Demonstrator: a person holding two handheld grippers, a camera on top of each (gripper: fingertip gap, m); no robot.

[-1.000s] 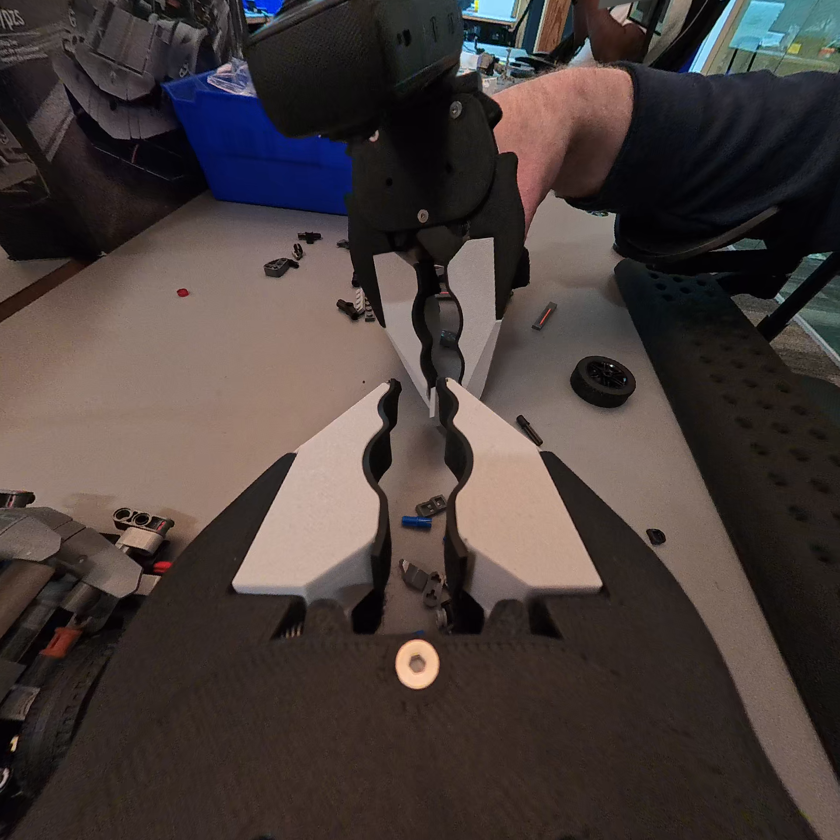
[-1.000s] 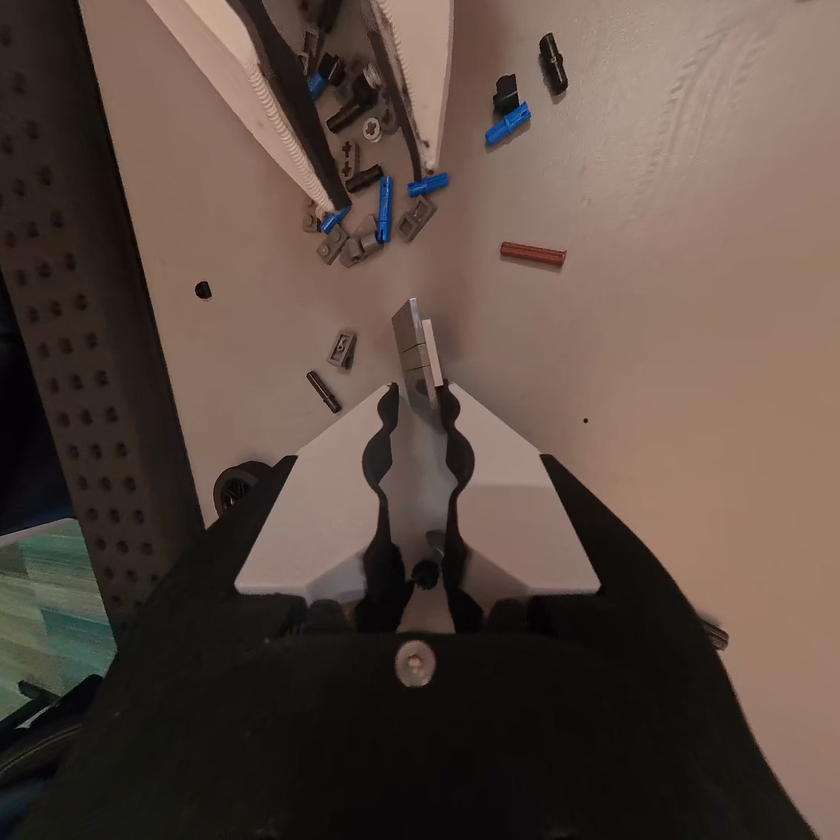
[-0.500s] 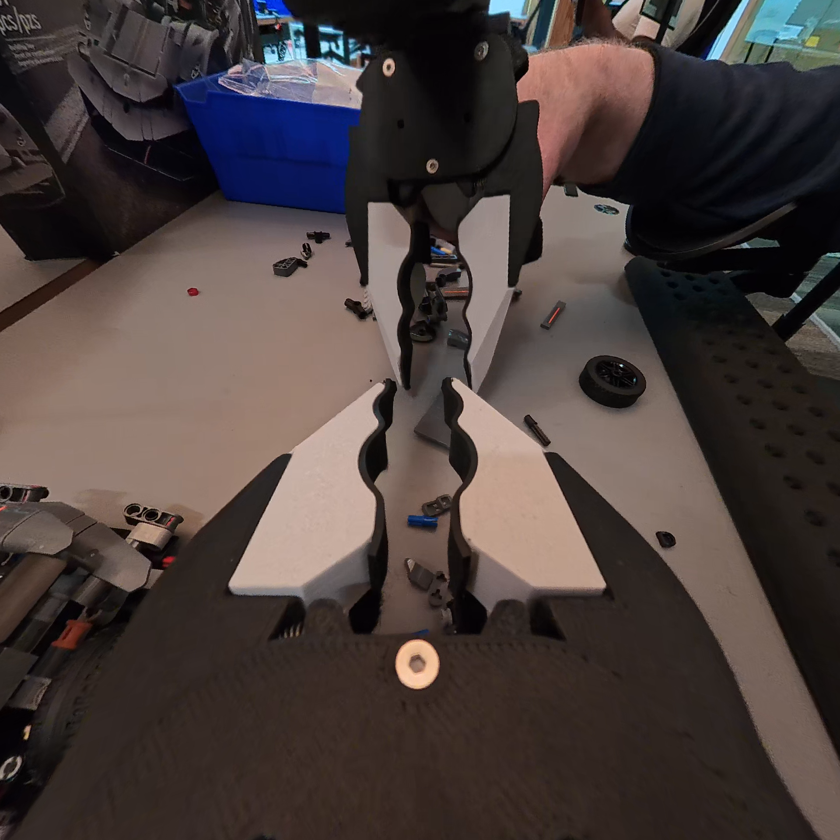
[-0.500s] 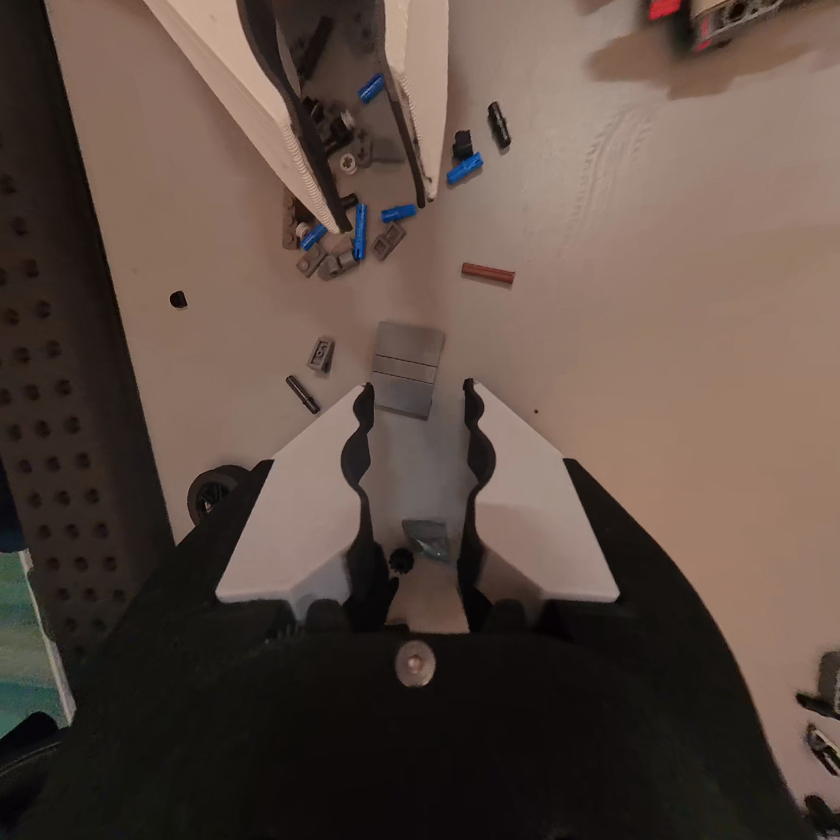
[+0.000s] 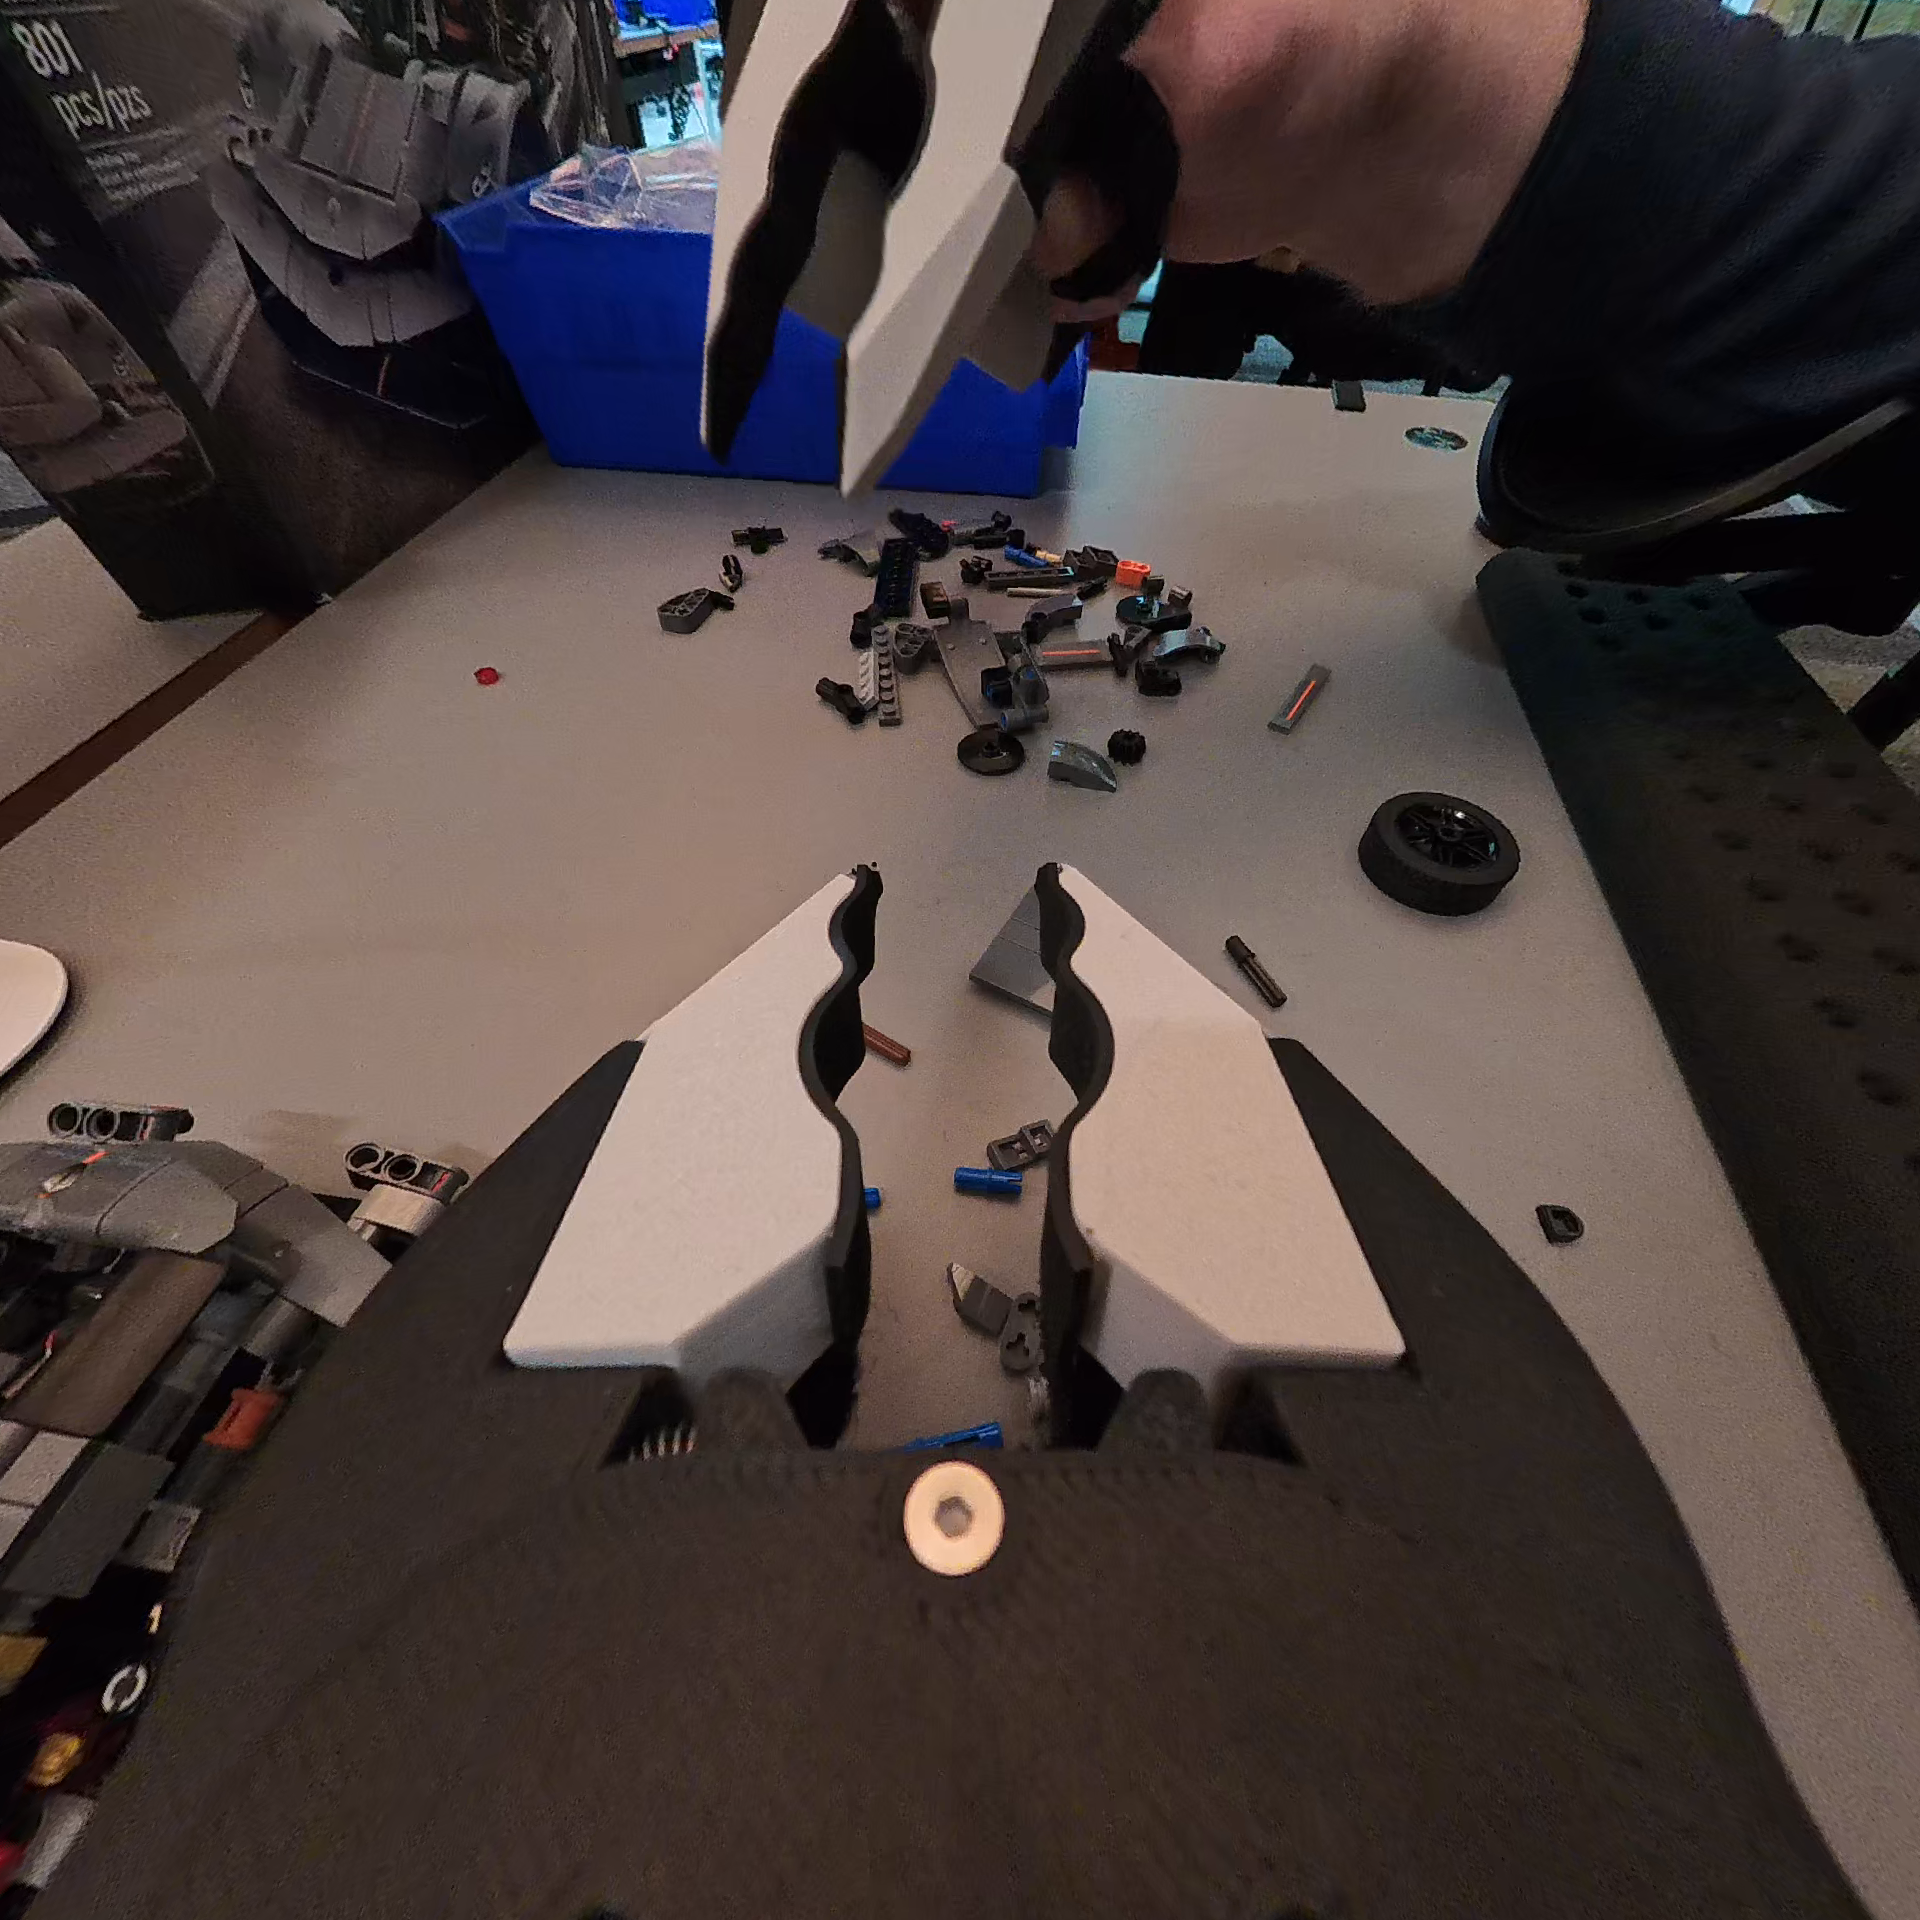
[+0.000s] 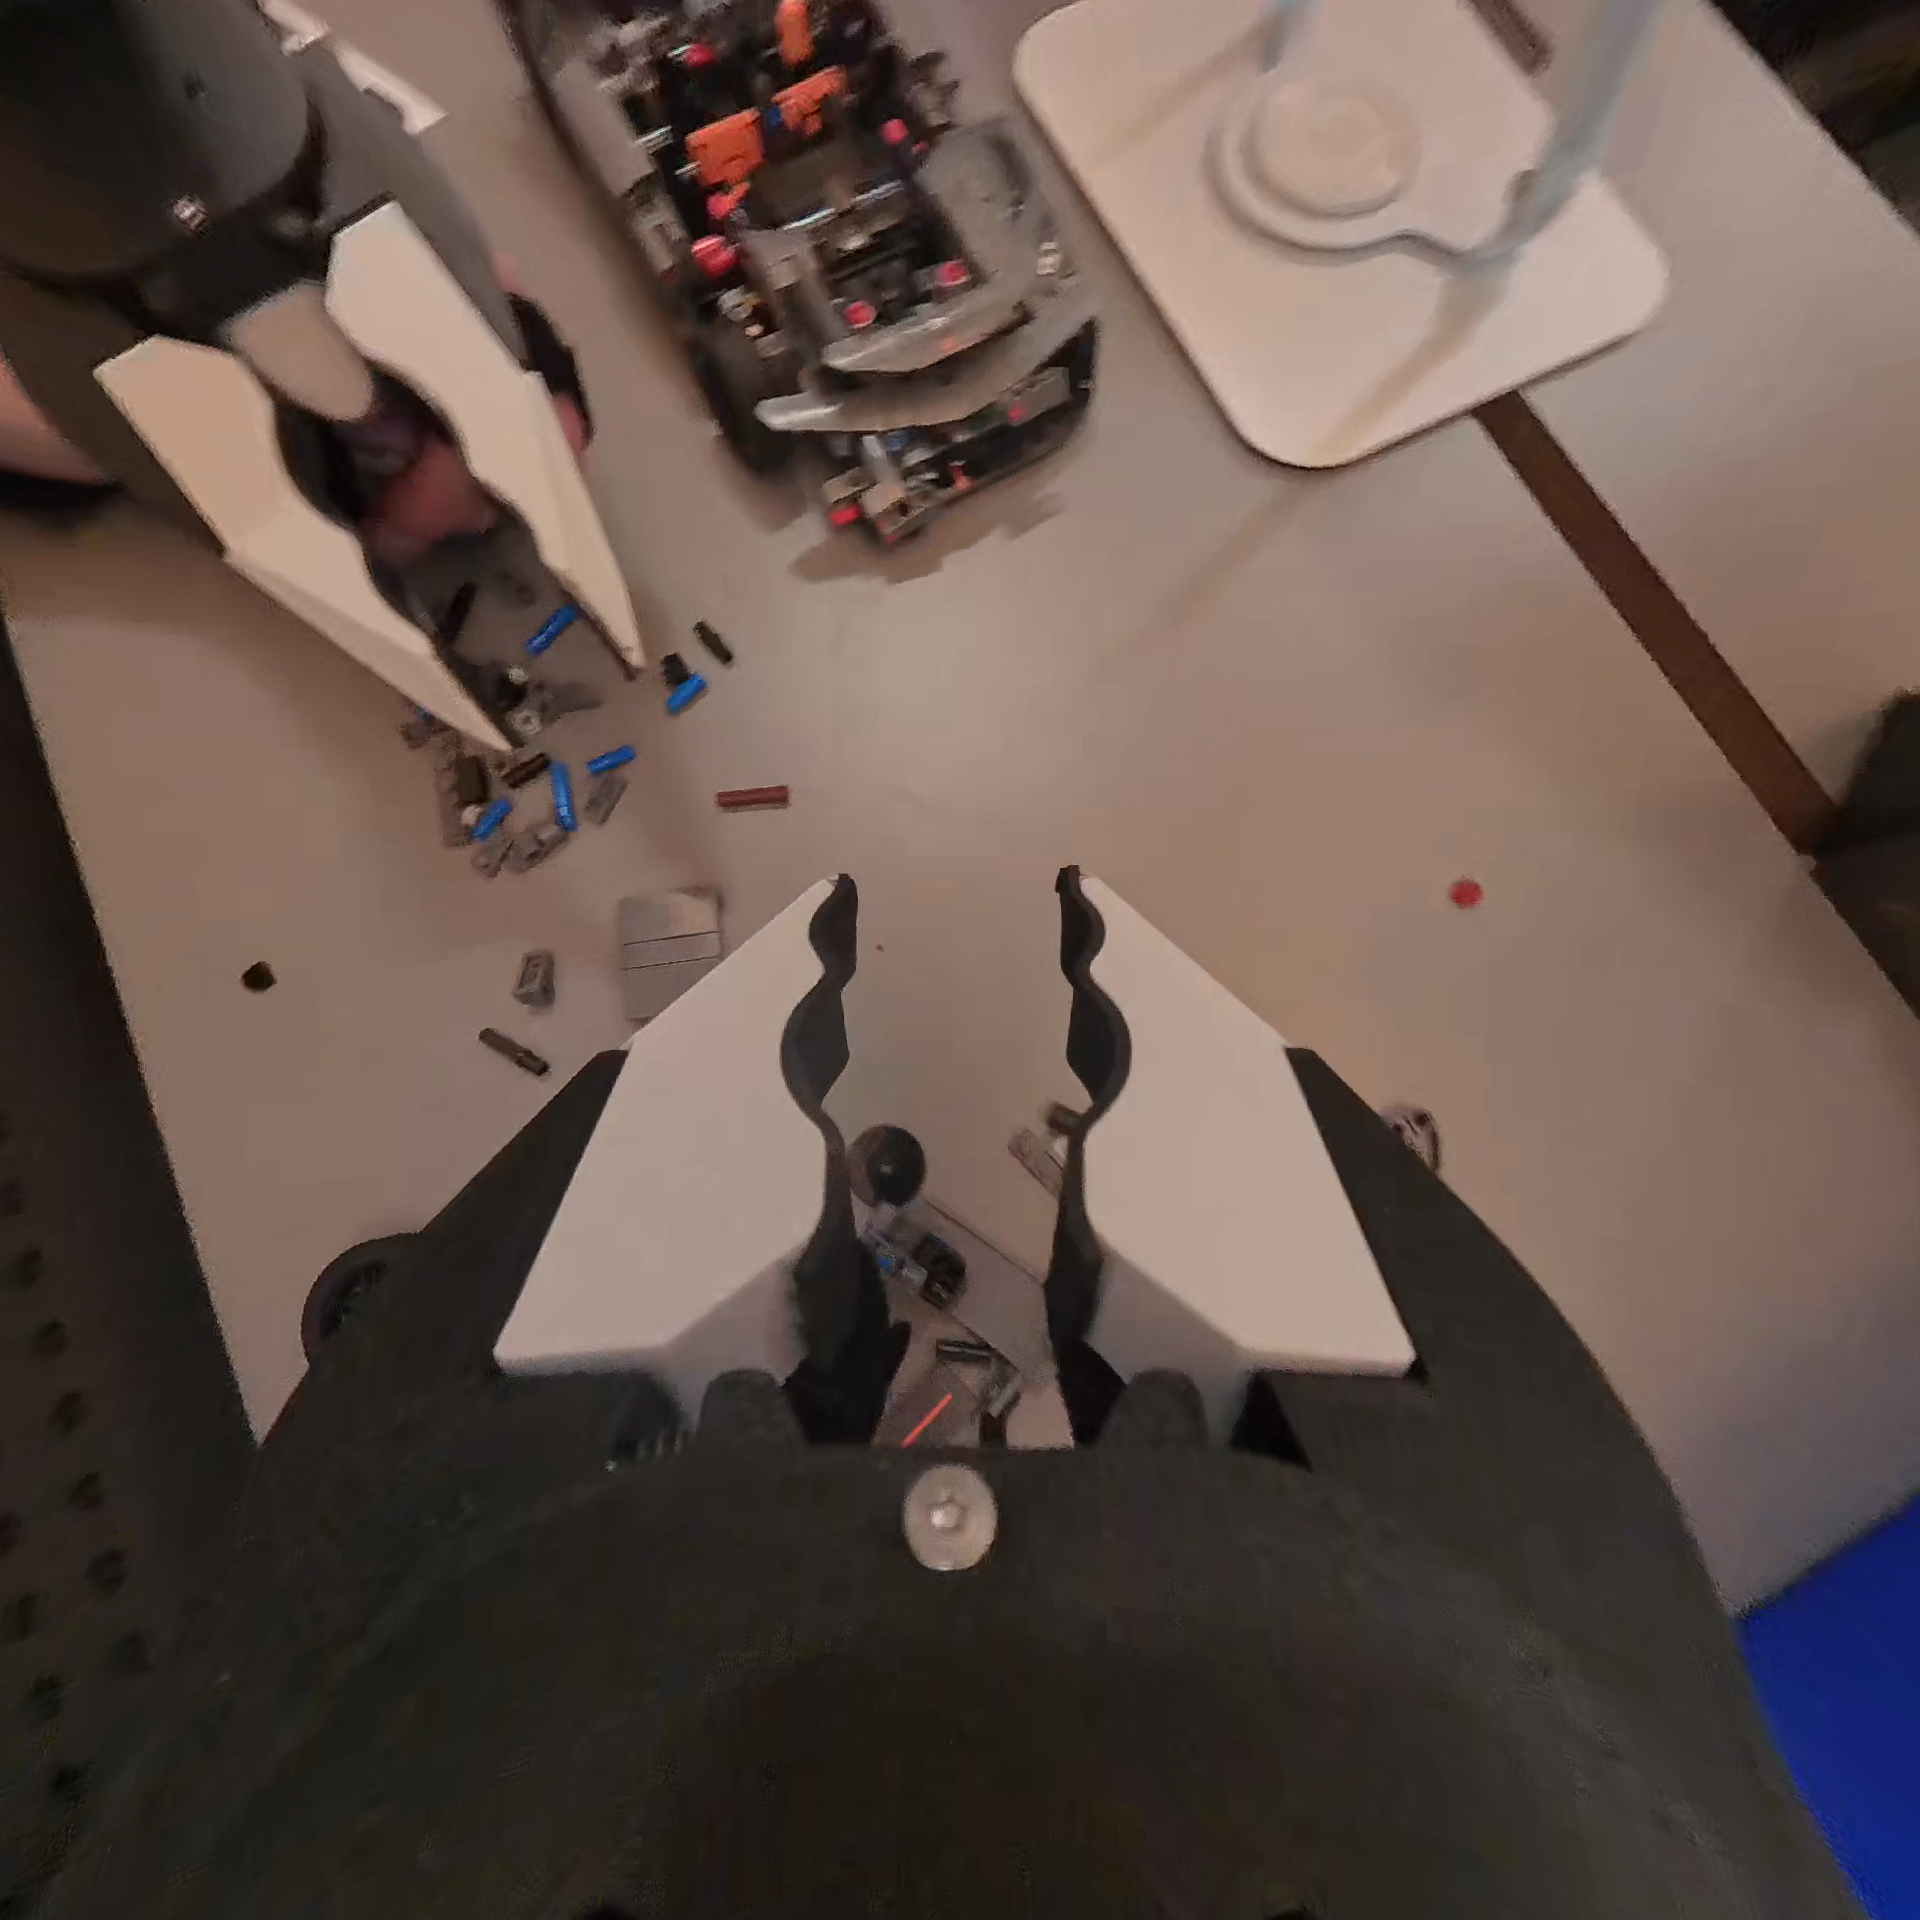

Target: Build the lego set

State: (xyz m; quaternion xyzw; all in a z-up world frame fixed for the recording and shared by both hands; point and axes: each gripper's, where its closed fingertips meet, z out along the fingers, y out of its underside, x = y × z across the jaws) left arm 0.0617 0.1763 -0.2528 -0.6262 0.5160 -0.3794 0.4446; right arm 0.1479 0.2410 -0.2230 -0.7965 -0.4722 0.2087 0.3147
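My L gripper (image 5: 958, 871) sits low over the table (image 5: 416, 831), jaws apart and empty; the R gripper (image 6: 951, 881) is up high, tilted down, jaws also apart w/ nothing in them. The grey plate (image 6: 670, 954) lies flat just beside the R left fingertip, so I reckon next is a re-grab: come down square, pinch its long edges, don't skid it. The half-built car (image 6: 862, 281) waits well apart, past the blue pins (image 6: 561, 784). Person's forearm (image 5: 1351, 135) reaches in from the R.
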